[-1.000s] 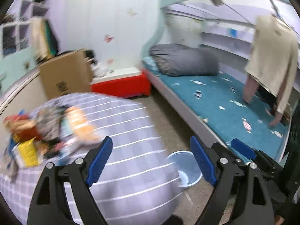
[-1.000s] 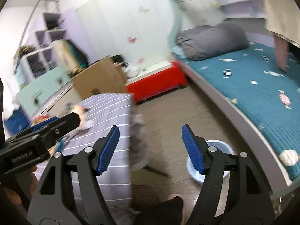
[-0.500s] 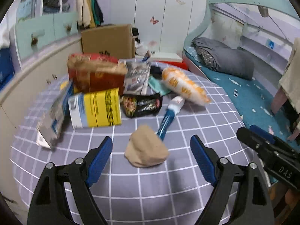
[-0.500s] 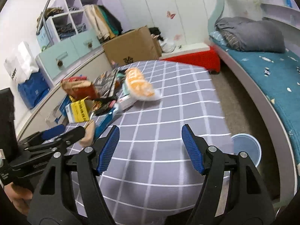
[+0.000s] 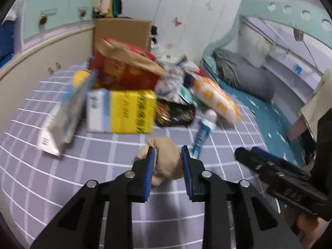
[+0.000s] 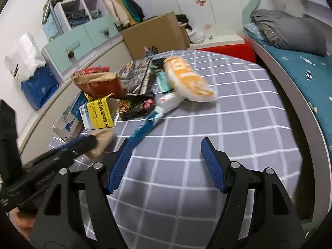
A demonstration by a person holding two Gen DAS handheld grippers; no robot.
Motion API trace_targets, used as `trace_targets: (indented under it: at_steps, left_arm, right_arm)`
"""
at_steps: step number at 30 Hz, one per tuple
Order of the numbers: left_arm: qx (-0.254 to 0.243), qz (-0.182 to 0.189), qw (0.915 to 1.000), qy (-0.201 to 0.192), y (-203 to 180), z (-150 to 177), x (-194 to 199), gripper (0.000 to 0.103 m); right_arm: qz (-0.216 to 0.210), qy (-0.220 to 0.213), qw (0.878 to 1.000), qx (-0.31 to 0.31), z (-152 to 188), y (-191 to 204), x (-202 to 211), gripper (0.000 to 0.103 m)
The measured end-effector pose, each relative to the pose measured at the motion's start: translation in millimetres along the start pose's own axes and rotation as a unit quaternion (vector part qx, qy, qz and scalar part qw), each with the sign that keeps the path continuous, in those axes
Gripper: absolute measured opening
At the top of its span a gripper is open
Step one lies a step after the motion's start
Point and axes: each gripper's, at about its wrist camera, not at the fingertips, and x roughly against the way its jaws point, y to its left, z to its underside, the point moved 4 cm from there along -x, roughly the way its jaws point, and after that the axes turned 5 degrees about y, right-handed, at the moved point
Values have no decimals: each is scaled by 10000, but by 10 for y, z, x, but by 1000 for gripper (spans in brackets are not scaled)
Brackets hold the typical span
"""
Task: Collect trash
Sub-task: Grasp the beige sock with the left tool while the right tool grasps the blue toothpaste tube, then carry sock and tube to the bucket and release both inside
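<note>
The left gripper point(image 5: 167, 155) is closing around a crumpled tan wad point(image 5: 164, 151); the right gripper point(image 6: 166, 155) gapes empty; lower-centre labels blur unreadably.

Trash heaped at the bench's point(image 6: 238, 112) ten o'clock side: torn red-brown bag point(image 5: 126, 66), yellow-white carton point(image 5: 122, 111) lying flat, black snack wrapper point(image 5: 176, 114), orange-white packet point(image 5: 215, 99), blue tube point(image 5: 202, 134) lying slantwise. Crumpled tan paper wad point(image 5: 166, 161) lies nearest, at six o'clock of the heap, between closing left tool point(image 5: 167, 166) pads.
</note>
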Motion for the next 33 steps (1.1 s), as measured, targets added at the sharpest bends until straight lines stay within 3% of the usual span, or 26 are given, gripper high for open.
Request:
trace_targets:
  at_steps: [7,9,11,16,25,33]
  left_arm:
    - [123,-238,9995,-149,244,-93,63,24]
    - [146,-215,9995,-155,283,-92,59,24]
    - [149,-201,9996,-139,284,-99,42,24]
    - [42,-136,9998,-152,192,-106,5,24]
    - [-340,134,9990,-245,-317,-125,54,24]
    - [-960,755,9922,-258,-1291,-90,58,24]
  right_arm:
    - [138,492,9981,345,-111,360,-445,60]
    - [260,609,9968,451,-124,410,-538,52]
    - [351,672,9956,552,-149,439,-579,33]
    - [363,696,9931,871,-95,455,-554,15]
    - [-91,196,9977,644,-5,84,-29,8]
    - [-182,-530,9984,43,53,-625,750,8]
